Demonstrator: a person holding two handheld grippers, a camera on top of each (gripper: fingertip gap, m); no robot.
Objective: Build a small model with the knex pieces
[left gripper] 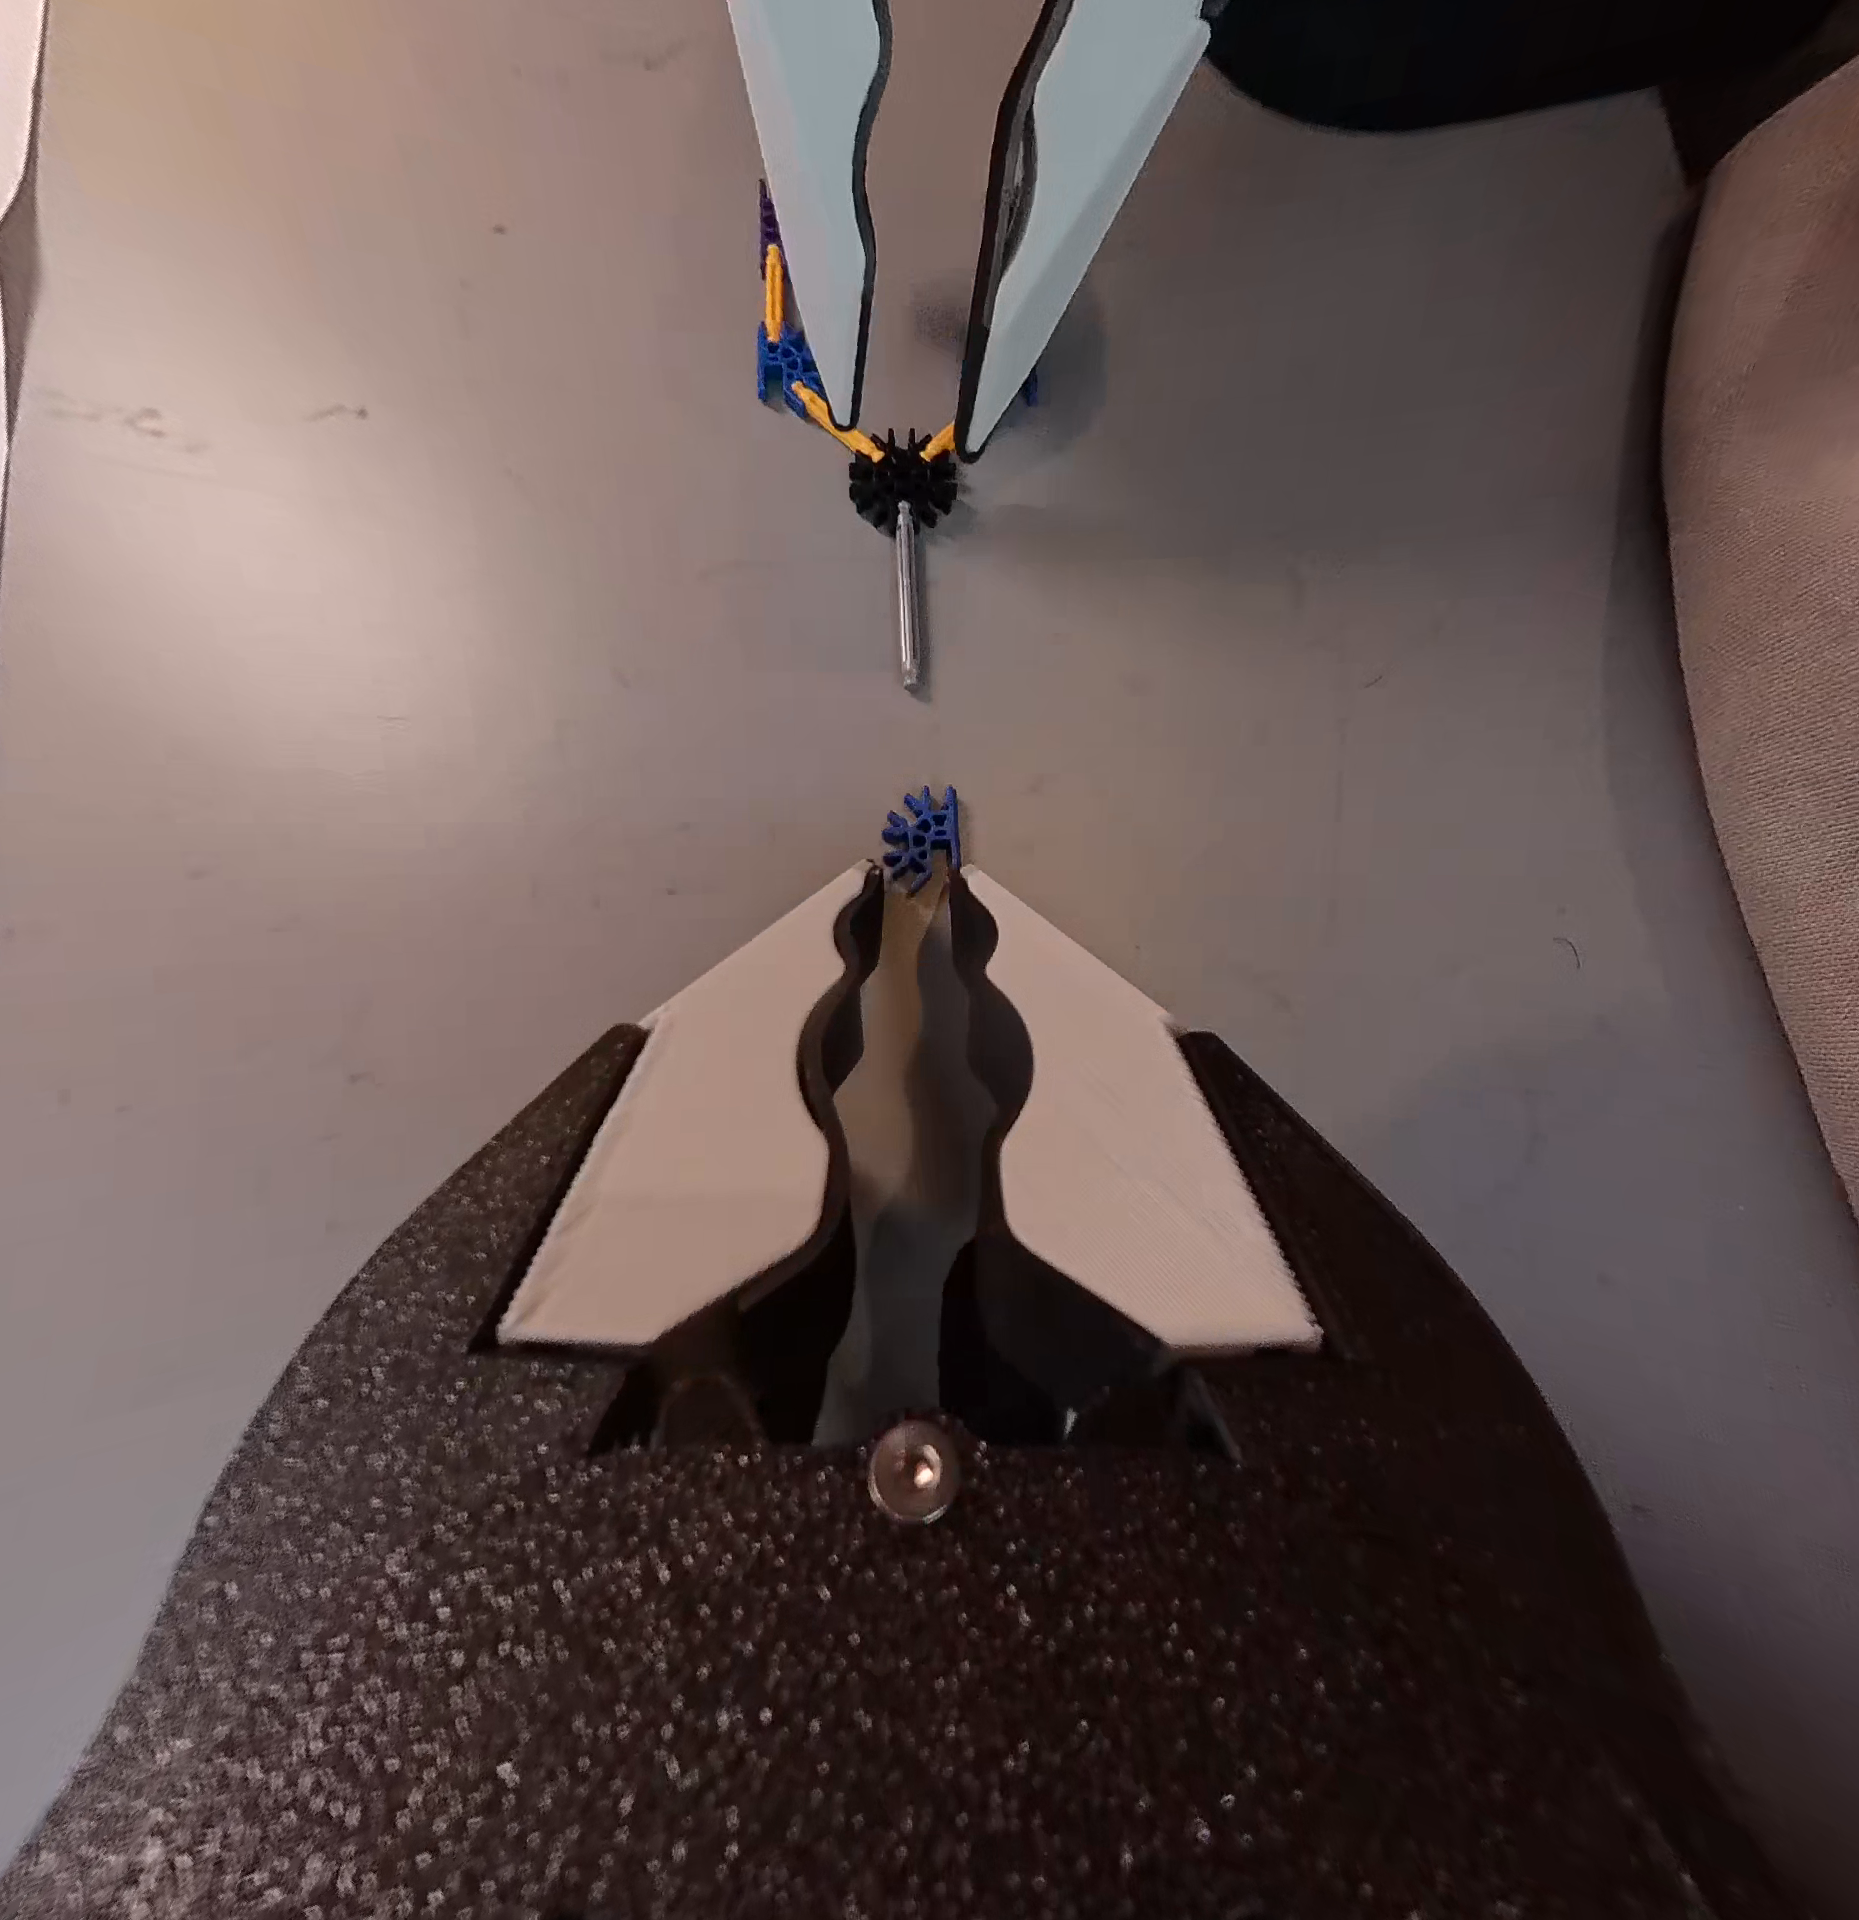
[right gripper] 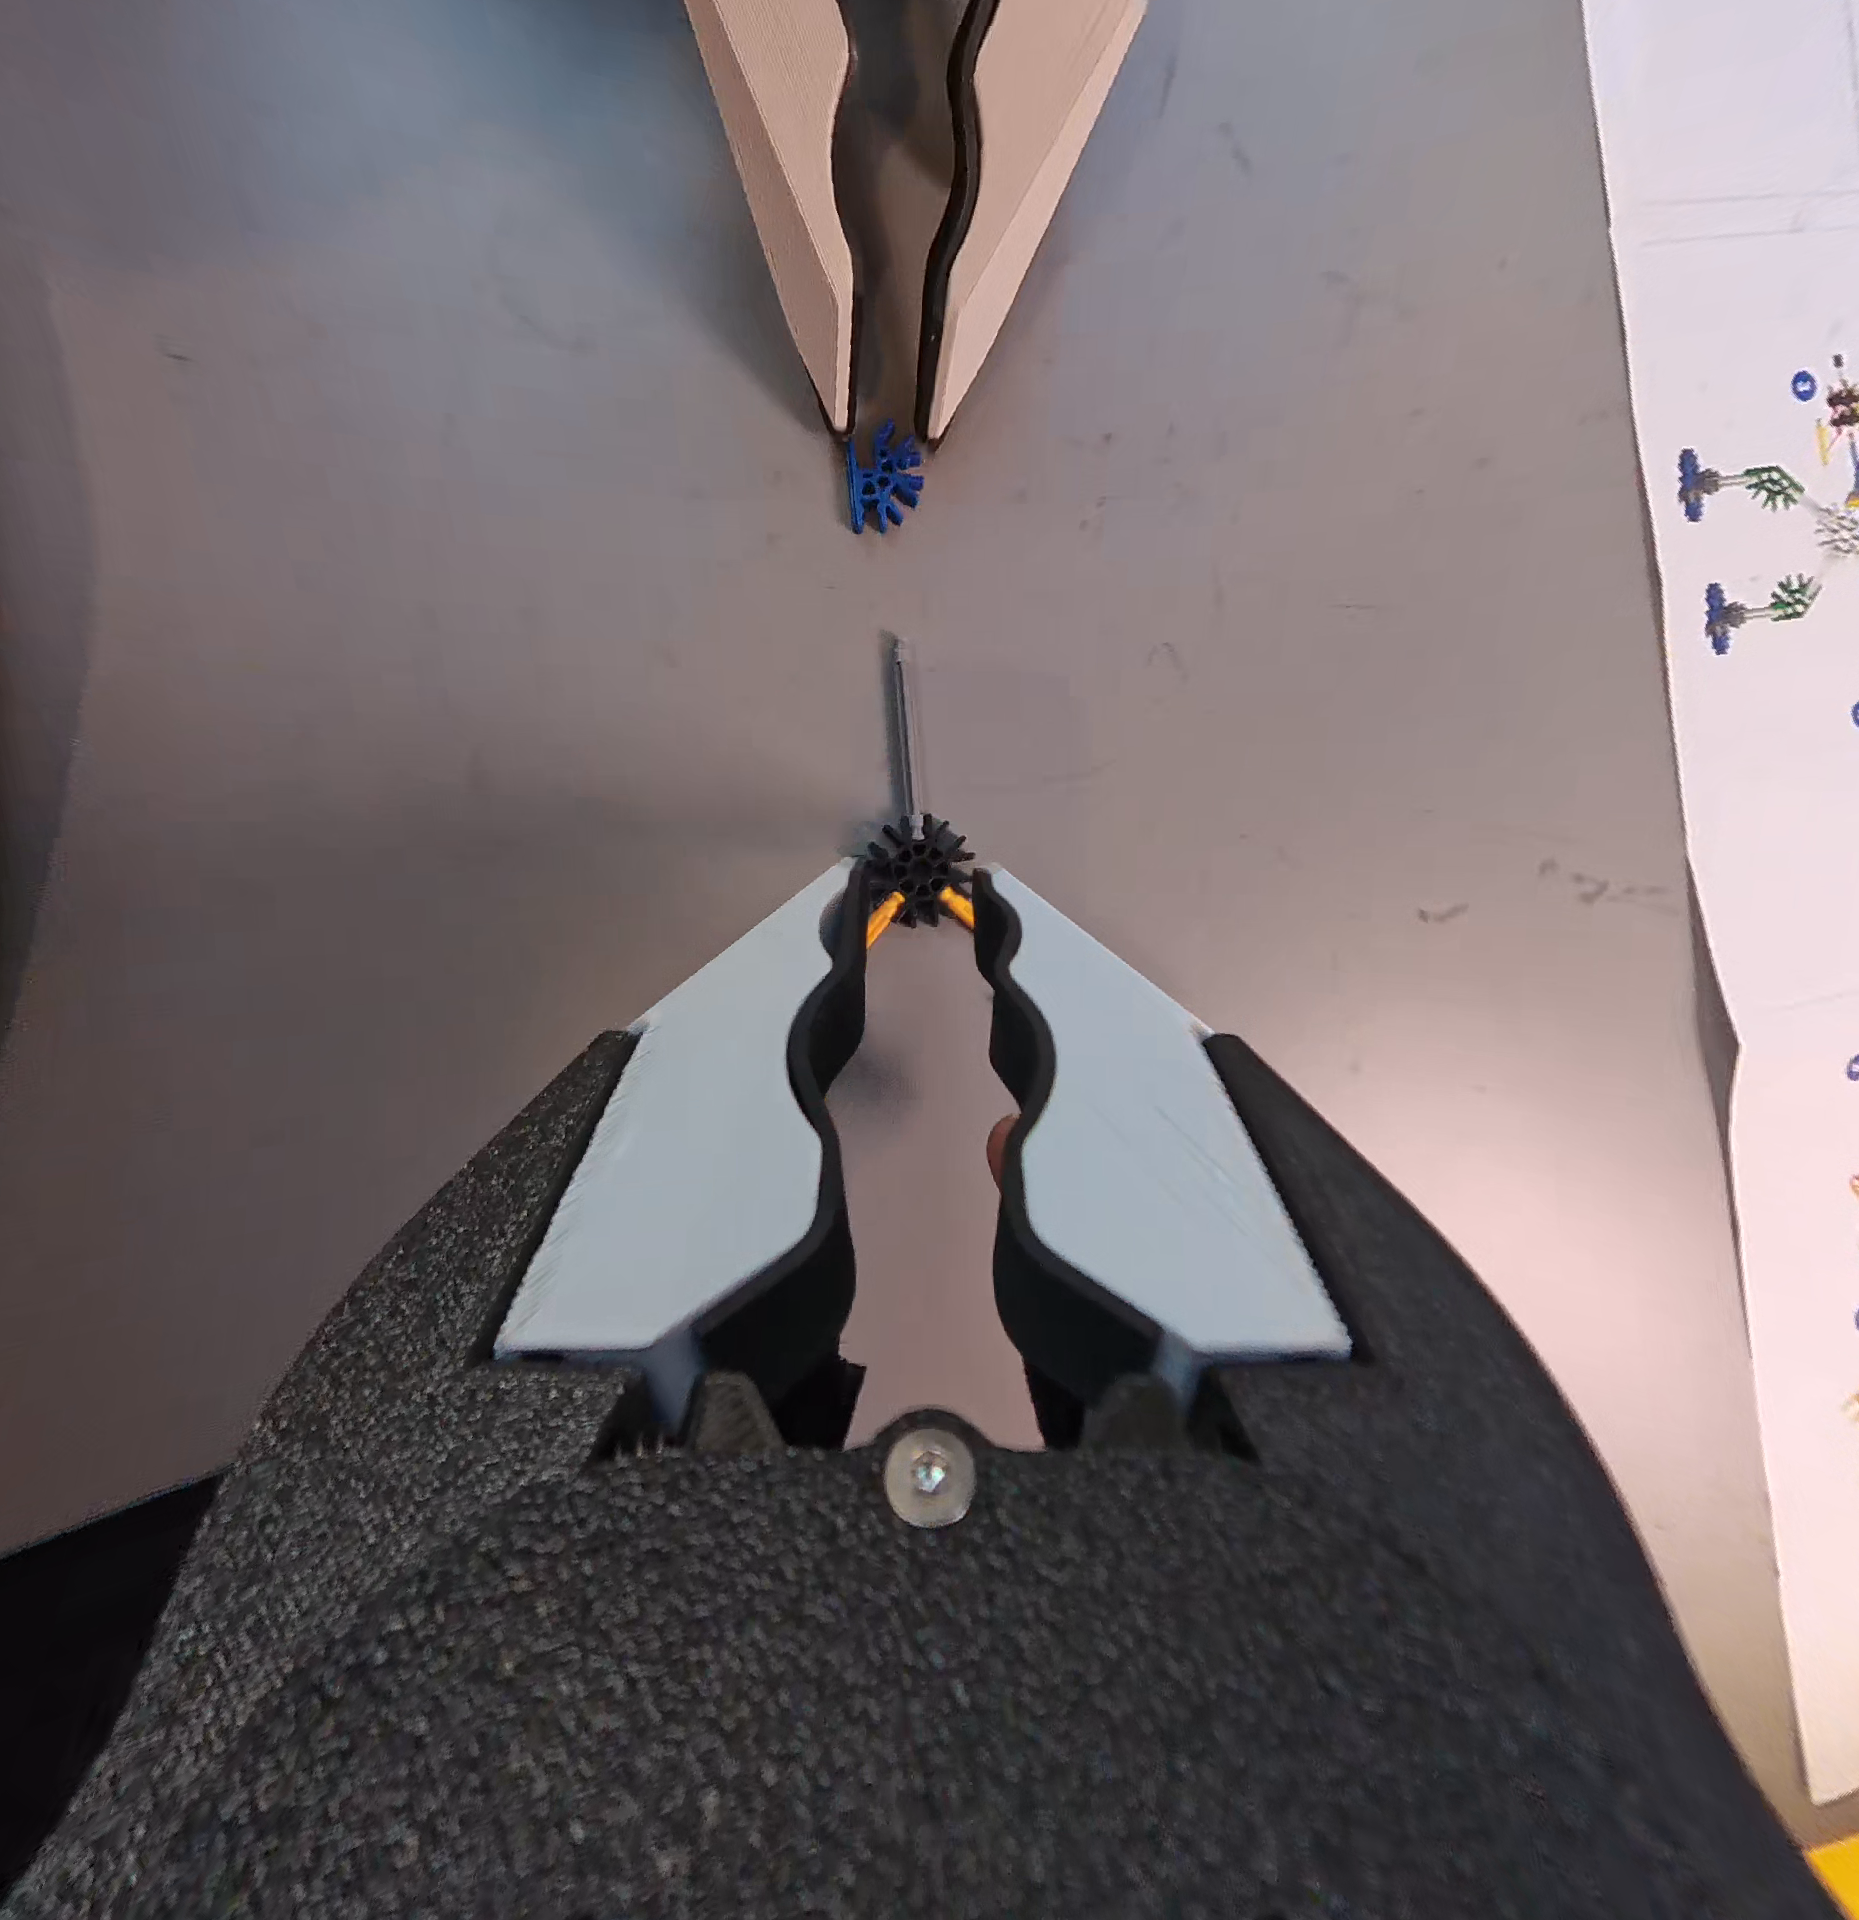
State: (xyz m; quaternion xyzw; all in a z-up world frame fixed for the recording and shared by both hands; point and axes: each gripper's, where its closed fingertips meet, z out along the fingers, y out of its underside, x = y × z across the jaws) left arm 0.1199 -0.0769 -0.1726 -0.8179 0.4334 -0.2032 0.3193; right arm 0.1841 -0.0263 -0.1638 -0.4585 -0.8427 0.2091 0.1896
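My left gripper (left gripper: 914, 878) is shut on a small blue snowflake-shaped connector (left gripper: 923, 826), held upright at the fingertips just above the grey table (left gripper: 385, 727). My right gripper (left gripper: 909, 447) faces it from the far side. It is shut on a small toy assembly at a black round connector (left gripper: 904, 483), with yellow rods (left gripper: 823, 412) and a blue connector (left gripper: 785, 364) behind. A grey rod (left gripper: 909, 592) sticks out of the black connector toward the blue connector, with a gap between them. The right wrist view shows the same: right gripper (right gripper: 920, 883), black connector (right gripper: 920, 857), grey rod (right gripper: 902, 727), blue connector (right gripper: 883, 478), left gripper (right gripper: 885, 434).
A white instruction sheet (right gripper: 1756, 727) with coloured drawings lies along the table's right side in the right wrist view. A yellow object (right gripper: 1855, 1881) shows at its bottom corner. In the left wrist view a beige fabric surface (left gripper: 1787, 727) and a dark object (left gripper: 1424, 62) border the table. One gripper's finger ends stand about 9 cm off the other's.
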